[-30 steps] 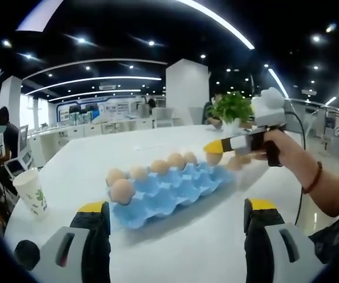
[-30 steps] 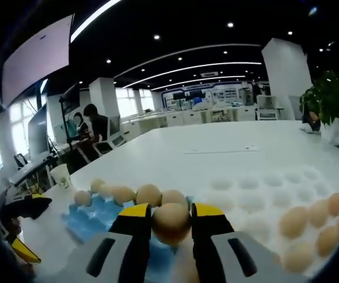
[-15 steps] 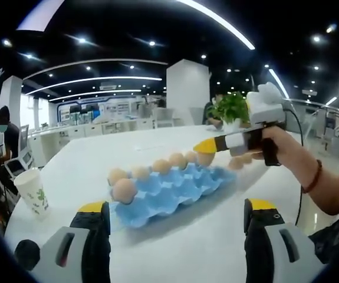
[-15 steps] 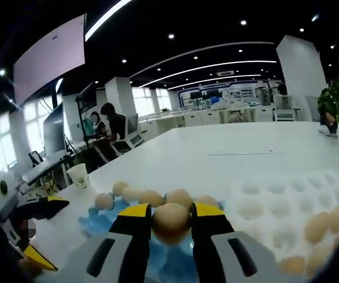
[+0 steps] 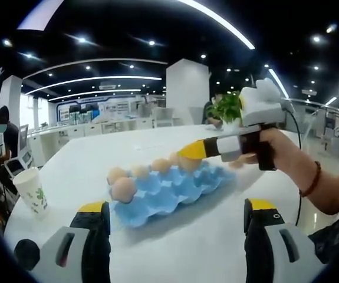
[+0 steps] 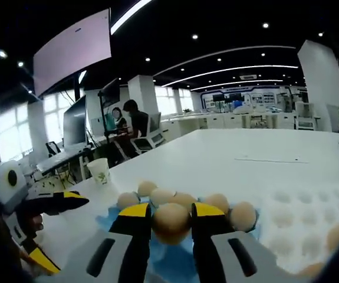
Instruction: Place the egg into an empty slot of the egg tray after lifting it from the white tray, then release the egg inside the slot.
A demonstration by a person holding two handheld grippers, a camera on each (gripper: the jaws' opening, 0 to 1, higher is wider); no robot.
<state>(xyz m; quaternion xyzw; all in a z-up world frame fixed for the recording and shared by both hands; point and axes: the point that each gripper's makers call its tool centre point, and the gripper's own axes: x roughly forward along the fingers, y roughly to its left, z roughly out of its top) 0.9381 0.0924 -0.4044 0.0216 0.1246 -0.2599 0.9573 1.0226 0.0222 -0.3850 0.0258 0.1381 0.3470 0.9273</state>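
**One egg carried over the blue tray, ready for a slot**

One egg (image 6: pixel 171 219) sits clamped between the yellow-tipped jaws of the right gripper (image 6: pixel 171 217), pinched across its sides so that its rounded face bulges forward toward the camera. Its long axis is hard to judge from here; it seems to run roughly along the jaws, but the fisheye view makes that uncertain. The grip across the middle looks chosen to keep the shell steady without crushing it.

In the left gripper view the right gripper (image 5: pixel 197 150) reaches in from the right, held in the person's hand (image 5: pixel 270 145), its tips just above the far end of the blue egg tray (image 5: pixel 168 193). That tray lies on the white table (image 5: pixel 187 247) with a row of eggs along its far edge and one at the near left corner, leaving several cups bare. The carried egg hangs over that filled row, so the step in hand appears to be lining it up with an empty cup before lowering.

The white tray (image 6: pixel 302 215) lies just right of the blue one in the right gripper view, its dimples mostly bare there.

The left gripper (image 5: pixel 178 227) holds nothing, its jaws spread wide, low in front of the blue tray. A paper cup (image 5: pixel 31 191) stands well to the left.
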